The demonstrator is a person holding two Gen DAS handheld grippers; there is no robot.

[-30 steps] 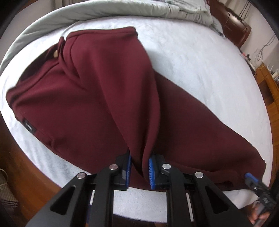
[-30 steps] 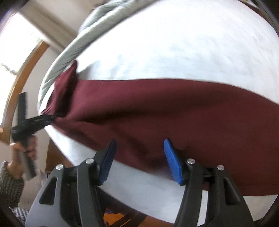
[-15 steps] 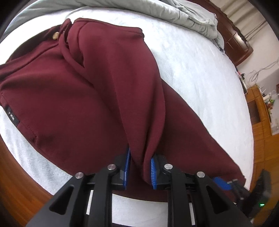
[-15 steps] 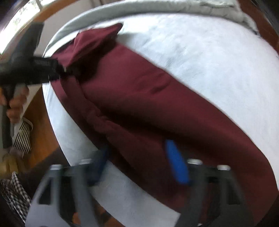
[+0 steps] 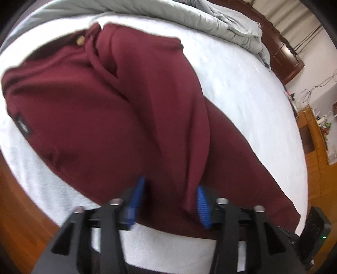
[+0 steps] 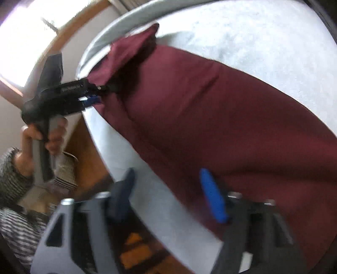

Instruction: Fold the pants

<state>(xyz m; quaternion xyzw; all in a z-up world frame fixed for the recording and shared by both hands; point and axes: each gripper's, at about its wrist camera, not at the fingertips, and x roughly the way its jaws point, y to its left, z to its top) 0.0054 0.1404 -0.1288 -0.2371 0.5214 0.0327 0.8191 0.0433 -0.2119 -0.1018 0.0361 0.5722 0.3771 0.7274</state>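
Dark red pants (image 5: 126,118) lie folded lengthwise on the white bed sheet (image 5: 242,84), with the waistband at the upper left of the left wrist view. My left gripper (image 5: 169,205) is at their near edge. Its jaws are opening, and a raised fold of cloth stands loose between the blue pads (image 5: 203,208). In the right wrist view, the pants (image 6: 221,118) run from upper left to lower right. My right gripper (image 6: 168,194) is opening at their near edge over bare sheet, its right pad (image 6: 212,198) beside the cloth. The left gripper (image 6: 95,93) shows there too, at the pants' far end.
A grey duvet (image 5: 210,19) is bunched along the bed's far side, with a dark wooden headboard (image 5: 282,52) behind it. Wooden floor (image 5: 16,210) borders the bed's near edge, and a wooden cabinet (image 5: 316,137) stands at the right. A hand (image 6: 42,134) and striped sleeve (image 6: 12,179) hold the left tool.
The left jaws, pinched on the fold before, have spread apart and released it. The right gripper has rolled and swung along the leg, and its jaws are wider than half a second ago.
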